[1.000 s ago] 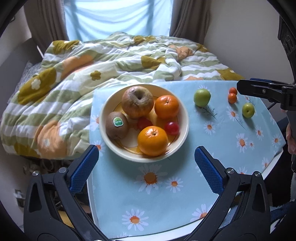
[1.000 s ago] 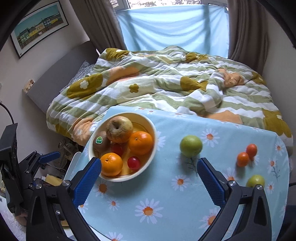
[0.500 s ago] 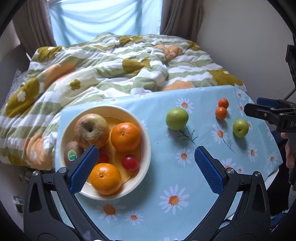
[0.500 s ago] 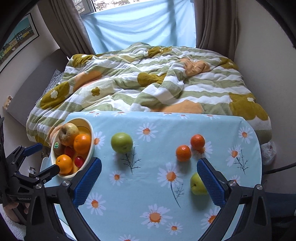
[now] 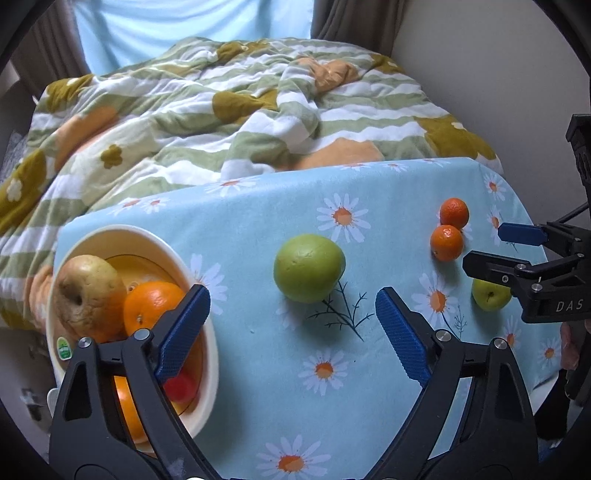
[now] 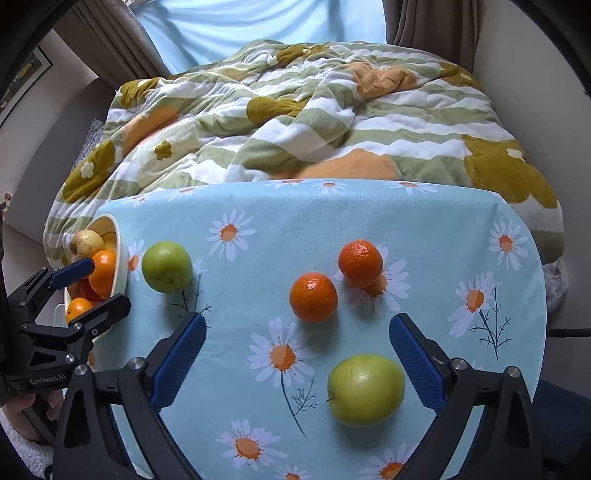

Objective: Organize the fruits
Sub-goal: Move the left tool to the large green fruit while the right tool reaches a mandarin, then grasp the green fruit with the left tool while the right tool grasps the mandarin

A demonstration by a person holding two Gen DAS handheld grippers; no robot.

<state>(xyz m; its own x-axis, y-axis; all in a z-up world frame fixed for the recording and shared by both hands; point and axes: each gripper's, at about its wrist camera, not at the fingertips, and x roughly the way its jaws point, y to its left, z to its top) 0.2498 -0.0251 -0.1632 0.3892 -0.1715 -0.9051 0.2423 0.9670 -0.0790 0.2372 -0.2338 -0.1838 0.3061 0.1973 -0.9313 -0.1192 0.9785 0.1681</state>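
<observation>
Four loose fruits lie on the pale blue daisy-print tablecloth: a large round green apple toward the left, two small orange mandarins touching or nearly touching each other near the middle-right, and a smaller yellow-green apple closest to the near edge on the right. At the left end of the table sits a cream round ceramic bowl holding a brownish-yellow russet apple, two oranges, a kiwi with a green sticker and a small red fruit.

The left gripper, black with blue ribbed pads, hangs with its jaws spread wide and nothing between them; the large green apple lies just ahead of the gap, and the left pad overlaps the bowl's rim in the left wrist view. The right gripper is likewise wide open and empty, hovering low over the cloth, with the yellow-green apple lying just inside its right finger and the nearer mandarin just ahead of the gap. Behind the table spreads a rumpled green, white and orange striped flower-print quilt beneath a light blue curtain.
</observation>
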